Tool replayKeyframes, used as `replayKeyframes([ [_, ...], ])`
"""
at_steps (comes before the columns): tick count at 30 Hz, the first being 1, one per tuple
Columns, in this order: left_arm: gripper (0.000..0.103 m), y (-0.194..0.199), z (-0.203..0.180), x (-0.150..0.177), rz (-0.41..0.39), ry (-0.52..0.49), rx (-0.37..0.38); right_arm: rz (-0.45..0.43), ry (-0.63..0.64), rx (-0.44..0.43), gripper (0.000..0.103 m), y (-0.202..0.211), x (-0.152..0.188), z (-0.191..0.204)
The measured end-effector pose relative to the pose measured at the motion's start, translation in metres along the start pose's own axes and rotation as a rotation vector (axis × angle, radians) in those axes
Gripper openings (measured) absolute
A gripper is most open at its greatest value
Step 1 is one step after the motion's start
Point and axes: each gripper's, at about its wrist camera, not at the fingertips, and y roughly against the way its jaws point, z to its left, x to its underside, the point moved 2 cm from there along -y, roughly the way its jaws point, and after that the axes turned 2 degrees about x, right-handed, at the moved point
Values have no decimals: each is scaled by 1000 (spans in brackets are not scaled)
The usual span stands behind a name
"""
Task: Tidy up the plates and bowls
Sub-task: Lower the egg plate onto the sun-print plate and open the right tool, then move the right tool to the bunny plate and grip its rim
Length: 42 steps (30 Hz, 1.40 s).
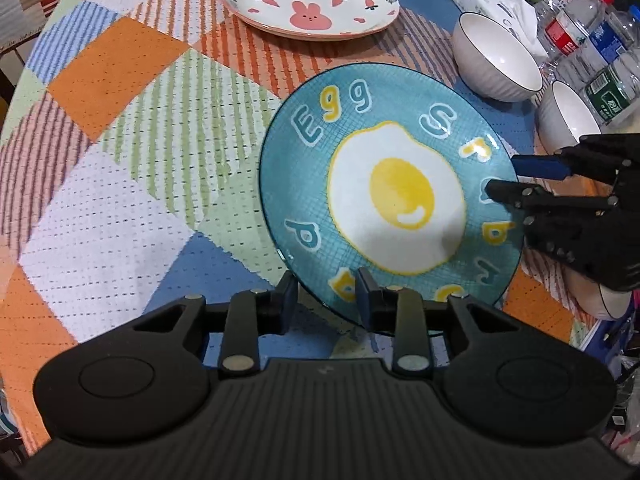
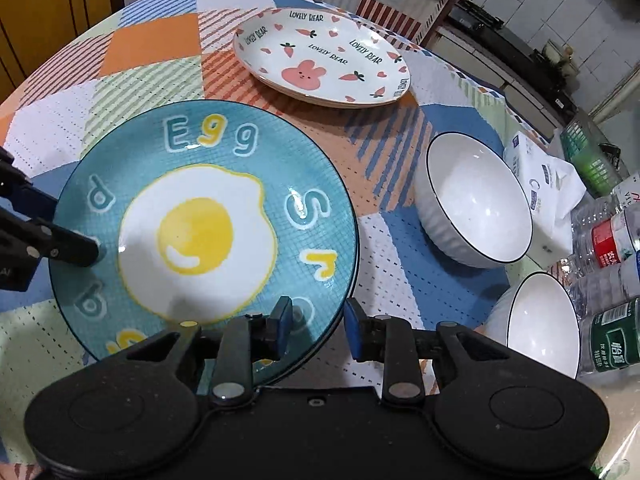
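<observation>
left gripper (image 1: 326, 296): angled steeply down, jaws clamped on egg plate (image 1: 400, 200) rim
right gripper (image 2: 316, 320): angled down, jaws apart, straddling the opposite rim

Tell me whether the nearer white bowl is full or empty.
Empty. The nearer white bowl shows only its bare, glossy white inside in the right wrist view, though its lower edge is cut off by the claw.

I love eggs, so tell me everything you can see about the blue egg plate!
The blue egg plate is round, glossy, ceramic-looking, teal with a fried egg picture and chunky letters including "Egg". It lies face up over the checked tablecloth. The left hand-held gripper and right hand-held gripper each straddle its rim.
</observation>
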Motion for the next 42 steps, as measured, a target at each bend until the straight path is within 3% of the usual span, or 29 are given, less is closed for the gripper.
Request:
replayKeyframes([
  [6, 29, 26, -13, 1, -29, -75, -36, -114, -86, -78, 31, 36, -3, -22],
  [13, 29, 53, -29, 6, -54, -140, -74, -179, -19, -92, 35, 65, -3, -22],
  [19, 29, 89, -31, -1, -77, -132, -73, -300, -41, -136, 47, 100, -7, -35],
  [23, 33, 116, -30, -17, -121, -136, -83, -382, -63, -190, 61, 120, -16, -50],
  [25, 42, 126, -26, -29, -143, -133, -89, -418, -65, -215, 69, 128, -24, -58],
  [26, 52, 130, -24, -35, -157, -133, -91, -427, -62, -220, 70, 131, -28, -62],
  [28, 62, 138, -21, -47, -190, -139, -116, -431, -45, -264, 70, 134, -40, -68],
  [30, 75, 143, -18, -61, -226, -143, -143, -433, -21, -385, 70, 133, -51, -77],
  [32, 88, 144, -13, -72, -278, -134, -155, -440, -57, -440, 70, 129, -61, -86],
  [35, 90, 133, -5, -94, -264, -147, -196, -409, -137, -552, 70, 111, -78, -101],
  [39, 90, 112, 11, -122, -304, -119, -191, -360, -228, -473, 72, 67, -98, -111],
  [42, 90, 91, 28, -137, -346, -64, -136, -343, -338, -444, 72, 26, -106, -124],
])
